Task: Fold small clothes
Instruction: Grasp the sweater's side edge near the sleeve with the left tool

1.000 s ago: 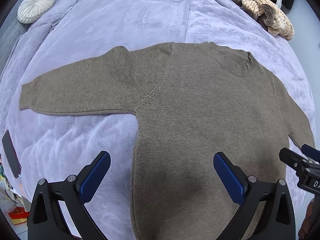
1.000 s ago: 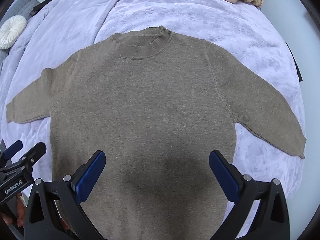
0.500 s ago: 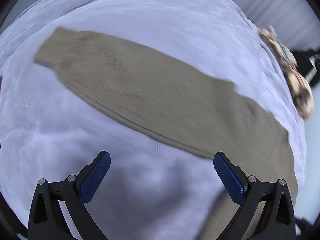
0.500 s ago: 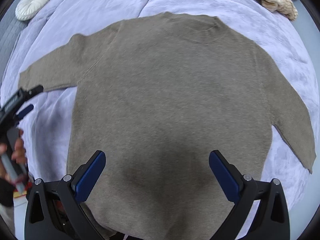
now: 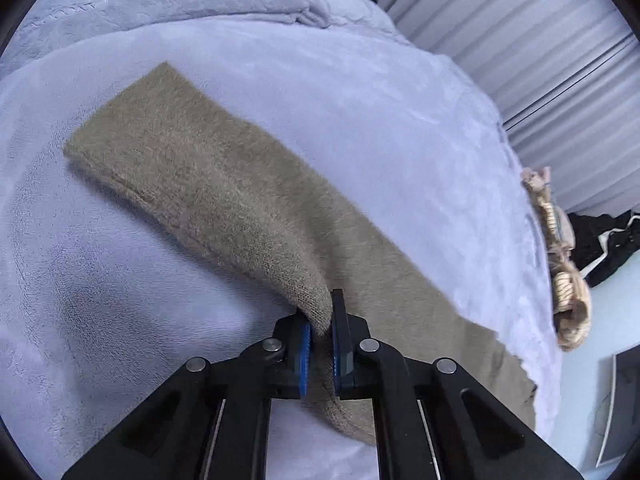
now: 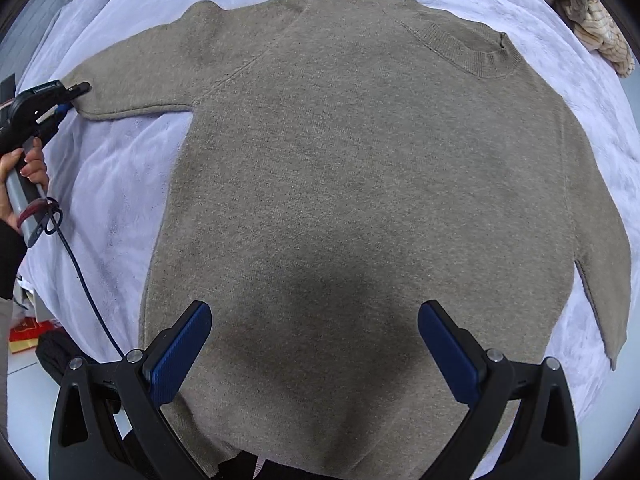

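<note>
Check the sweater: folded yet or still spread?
Spread. The sweater lies flat, both sleeves out; the left gripper pinches one sleeve's edge.

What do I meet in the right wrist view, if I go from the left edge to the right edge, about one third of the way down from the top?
hand → left gripper shut on the sleeve → sweater → blanket
</note>
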Tool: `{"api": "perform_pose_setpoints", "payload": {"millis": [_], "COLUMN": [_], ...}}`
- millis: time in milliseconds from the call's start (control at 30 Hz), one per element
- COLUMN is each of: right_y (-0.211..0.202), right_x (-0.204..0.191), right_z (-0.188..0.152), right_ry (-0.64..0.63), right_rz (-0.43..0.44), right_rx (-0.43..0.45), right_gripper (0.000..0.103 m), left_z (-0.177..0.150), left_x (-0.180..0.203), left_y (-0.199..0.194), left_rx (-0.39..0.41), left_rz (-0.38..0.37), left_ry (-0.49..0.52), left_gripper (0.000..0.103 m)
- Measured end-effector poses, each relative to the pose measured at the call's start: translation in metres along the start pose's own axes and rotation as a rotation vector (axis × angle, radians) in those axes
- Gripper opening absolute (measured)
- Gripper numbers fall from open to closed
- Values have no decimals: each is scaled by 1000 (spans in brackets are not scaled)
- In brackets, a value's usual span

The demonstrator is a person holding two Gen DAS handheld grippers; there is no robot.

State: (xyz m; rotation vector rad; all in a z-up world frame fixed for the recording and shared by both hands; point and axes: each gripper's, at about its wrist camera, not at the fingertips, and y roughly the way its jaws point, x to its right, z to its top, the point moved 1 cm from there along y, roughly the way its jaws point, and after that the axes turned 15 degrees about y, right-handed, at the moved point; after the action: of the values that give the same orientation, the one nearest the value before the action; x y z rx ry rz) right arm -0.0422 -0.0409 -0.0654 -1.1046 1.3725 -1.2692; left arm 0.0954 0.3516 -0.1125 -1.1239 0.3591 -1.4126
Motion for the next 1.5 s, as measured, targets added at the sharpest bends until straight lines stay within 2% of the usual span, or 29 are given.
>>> {"api": "perform_pose_setpoints", "payload": {"millis": [67, 167, 267, 333, 433, 500, 567, 633, 700, 733, 767, 800, 833, 867, 933, 1000, 1100, 1167, 1267, 1333, 1400, 1433, 1467, 1500], "right_y": [-3, -6, -10, -14, -17, -19, -19, -15, -10, -7, -4, -1, 2, 4, 5, 2, -15, -25, -29, -19, 4, 16, 20, 30], "right_x": [4, 15, 34, 50, 73, 93, 114, 137, 161, 172, 182, 190, 198, 202, 207, 200, 167, 136, 77, 36, 3, -1, 3, 5], "right_z": [-1, 1, 3, 3, 3, 4, 4, 1, -4, -7, -10, -13, -15, -17, -17, -9, 18, 40, 82, 110, 130, 137, 142, 147], "right_ry": [11, 47, 88, 124, 184, 234, 280, 333, 384, 411, 433, 454, 471, 480, 480, 448, 323, 207, -10, -163, -294, -326, -340, -330], "right_rz": [5, 18, 28, 42, 64, 80, 90, 93, 92, 87, 84, 81, 77, 74, 63, 51, 28, 7, -88, -186, -310, -353, -389, -399], "right_rx": [12, 19, 30, 40, 63, 72, 75, 71, 57, 49, 42, 35, 29, 24, 21, 49, 164, 243, 340, 389, 412, 418, 414, 400], "right_gripper": [103, 103, 103, 103, 103, 103, 103, 103, 103, 103, 103, 103, 103, 103, 103, 103, 103, 103, 103, 103, 102, 98, 89, 49], "left_z": [5, 13, 17, 9, -18, -42, -71, -103, -129, -138, -147, -153, -157, -158, -152, -133, -97, -76, -61, -56, -53, -54, -54, -54], "left_x": [17, 63, 140, 204, 290, 341, 374, 402, 418, 414, 415, 414, 408, 400, 382, 359, 314, 276, 227, 208, 203, 205, 206, 207], "left_y": [-12, -32, -49, -51, -34, -12, 6, 33, 59, 67, 72, 75, 72, 65, 49, 27, 15, 30, 72, 88, 96, 99, 100, 102], "left_rx": [39, 96, 129, 119, 42, -29, -97, -175, -266, -300, -330, -338, -323, -293, -269, -218, -158, -199, -399, -430, -443, -444, -444, -447], "left_rz": [-23, -115, -220, -302, -393, -424, -438, -397, -324, -306, -286, -251, -216, -185, -188, -171, -75, -4, 34, 14, -6, -10, -14, -15], "left_ry": [48, 143, 306, 428, 568, 643, 695, 759, 811, 824, 835, 846, 854, 864, 878, 855, 771, 687, 550, 467, 450, 451, 455, 463], "left_gripper": [9, 9, 9, 9, 9, 9, 9, 9, 12, 17, 37, 62, 72, 76, 76, 76, 76, 76, 76, 76, 76, 76, 76, 76]}}
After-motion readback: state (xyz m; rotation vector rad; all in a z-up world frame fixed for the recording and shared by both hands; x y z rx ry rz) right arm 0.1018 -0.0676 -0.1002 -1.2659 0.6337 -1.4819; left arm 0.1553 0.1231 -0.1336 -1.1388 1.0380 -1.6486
